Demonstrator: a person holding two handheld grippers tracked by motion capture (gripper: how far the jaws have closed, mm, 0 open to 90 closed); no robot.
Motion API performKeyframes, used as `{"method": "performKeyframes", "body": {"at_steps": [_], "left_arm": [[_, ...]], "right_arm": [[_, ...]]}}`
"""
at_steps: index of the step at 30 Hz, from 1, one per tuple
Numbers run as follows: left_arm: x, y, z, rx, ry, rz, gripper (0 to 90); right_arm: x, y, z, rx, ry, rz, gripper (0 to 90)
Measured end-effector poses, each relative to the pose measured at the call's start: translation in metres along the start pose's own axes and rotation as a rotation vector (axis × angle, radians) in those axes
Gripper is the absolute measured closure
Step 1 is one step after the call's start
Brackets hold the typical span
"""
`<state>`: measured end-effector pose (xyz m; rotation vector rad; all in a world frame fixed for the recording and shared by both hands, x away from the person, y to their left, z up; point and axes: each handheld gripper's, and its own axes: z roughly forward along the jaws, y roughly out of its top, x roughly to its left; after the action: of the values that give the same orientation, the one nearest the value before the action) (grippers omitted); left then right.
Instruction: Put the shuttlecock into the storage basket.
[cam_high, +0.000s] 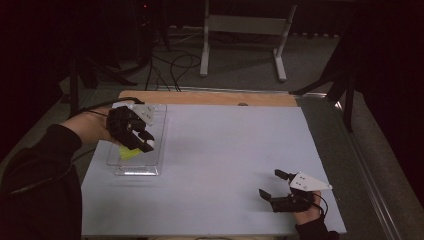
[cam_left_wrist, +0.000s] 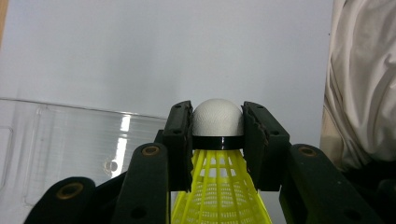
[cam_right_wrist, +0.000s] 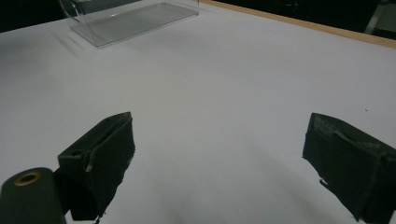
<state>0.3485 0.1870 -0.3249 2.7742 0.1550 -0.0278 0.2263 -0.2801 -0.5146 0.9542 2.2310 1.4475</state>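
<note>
Two tools work the white counter (cam_high: 215, 165) in the high view: the left tool (cam_high: 141, 141) hangs over the clear plastic tray (cam_high: 161, 131), gripping a yellow shuttlecock (cam_high: 131, 152); the right tool (cam_high: 276, 185) rests well apart from the tray, jaws spread and empty.

In the left gripper view, the jaws pinch the shuttlecock's white cork (cam_left_wrist: 217, 117), its long axis running along the tool with the cork foremost; the tray lies directly beneath, so a drop there seems likely.

In the right gripper view, the open jaws hold nothing, facing the distant tray (cam_right_wrist: 126, 21).
</note>
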Motion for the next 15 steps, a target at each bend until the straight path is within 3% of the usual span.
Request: {"method": "performKeyframes", "body": {"at_steps": [14,15], "left_arm": [[0.024,-0.016,0.019,0.035,0.052,-0.036,65.1],[0.026,-0.018,0.021,0.038,0.056,-0.025,65.1]], "right_arm": [[0.000,0.000,0.000,0.001,0.004,-0.001,9.1],[0.000,0.000,0.000,0.001,0.004,-0.001,9.1]]}}
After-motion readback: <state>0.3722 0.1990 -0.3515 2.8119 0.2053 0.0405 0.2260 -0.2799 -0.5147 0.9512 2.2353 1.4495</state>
